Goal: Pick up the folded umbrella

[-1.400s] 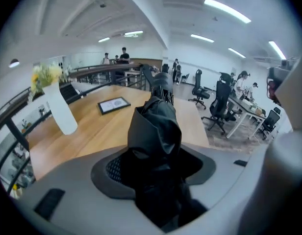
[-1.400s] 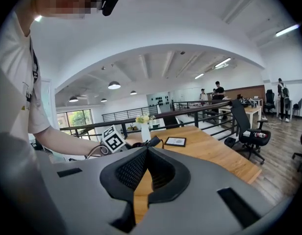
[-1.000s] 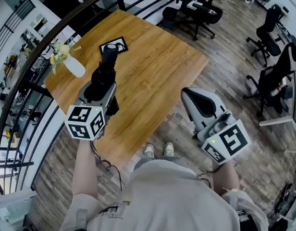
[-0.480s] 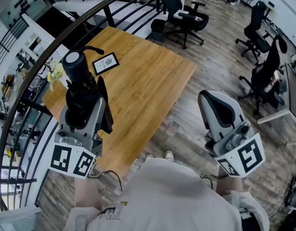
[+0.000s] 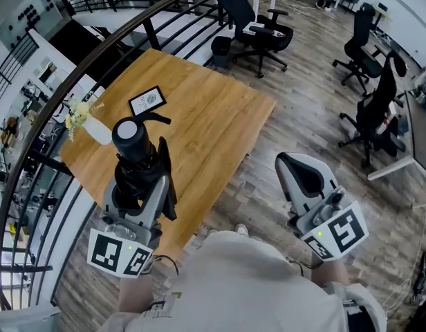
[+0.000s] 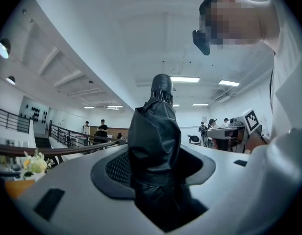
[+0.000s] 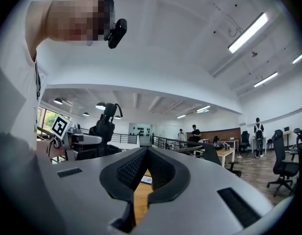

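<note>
We note the left tool clamped mid-length on the umbrella, probably light with soft, slippery cloth; the right tool is closed and empty.

umbrella glossy black cloth; table smooth wood

Square light-wood worktop. Near its left edge stands a white vase of pale yellow flowers. A small black-framed card lies flat nearby, apart from the vase. A curved black metal railing runs along the worktop's far side. Black office chairs stand on the grey-brown plank floor.
</note>
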A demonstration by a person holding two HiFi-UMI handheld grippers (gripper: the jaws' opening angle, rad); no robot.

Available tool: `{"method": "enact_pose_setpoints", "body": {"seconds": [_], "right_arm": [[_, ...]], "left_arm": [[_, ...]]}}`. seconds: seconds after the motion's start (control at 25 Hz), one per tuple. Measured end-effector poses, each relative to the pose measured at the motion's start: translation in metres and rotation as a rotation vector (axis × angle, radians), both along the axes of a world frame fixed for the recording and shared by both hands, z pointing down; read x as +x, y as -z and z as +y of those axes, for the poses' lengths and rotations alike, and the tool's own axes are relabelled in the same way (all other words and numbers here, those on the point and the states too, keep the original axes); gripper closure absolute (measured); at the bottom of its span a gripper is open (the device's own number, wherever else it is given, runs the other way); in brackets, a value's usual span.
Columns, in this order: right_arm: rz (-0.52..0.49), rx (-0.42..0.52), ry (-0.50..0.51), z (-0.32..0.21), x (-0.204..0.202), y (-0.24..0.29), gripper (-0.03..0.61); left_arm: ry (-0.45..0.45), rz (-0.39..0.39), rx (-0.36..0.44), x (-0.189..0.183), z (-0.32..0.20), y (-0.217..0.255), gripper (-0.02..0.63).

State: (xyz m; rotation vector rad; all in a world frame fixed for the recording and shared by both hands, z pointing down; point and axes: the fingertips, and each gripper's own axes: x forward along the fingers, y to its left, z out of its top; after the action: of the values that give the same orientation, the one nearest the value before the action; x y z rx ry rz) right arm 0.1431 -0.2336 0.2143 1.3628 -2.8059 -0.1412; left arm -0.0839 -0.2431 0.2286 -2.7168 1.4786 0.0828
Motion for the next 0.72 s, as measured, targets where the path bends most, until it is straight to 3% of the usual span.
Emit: {"method": "enact_pose_setpoints", "body": {"seconds": [0.12, 0.24, 0.72], "right_arm": [[0.014, -0.023, 0.002, 0.001, 0.003, -0.007, 0.551], [0.018, -0.026, 0.007, 0.001, 0.007, -0.009, 0.551], [0.044, -0.021, 0.005, -0.002, 0.005, -0.011, 0.551]], "left_arm": [[-0.015, 0.027, -0.044, 0.009, 0.005, -0.013, 0.351], [-0.014, -0.009, -0.069, 0.014, 0.004, -0.022, 0.351], [0.000, -0.011, -0.105, 0.006, 0.003, -0.023, 0.351]]}}
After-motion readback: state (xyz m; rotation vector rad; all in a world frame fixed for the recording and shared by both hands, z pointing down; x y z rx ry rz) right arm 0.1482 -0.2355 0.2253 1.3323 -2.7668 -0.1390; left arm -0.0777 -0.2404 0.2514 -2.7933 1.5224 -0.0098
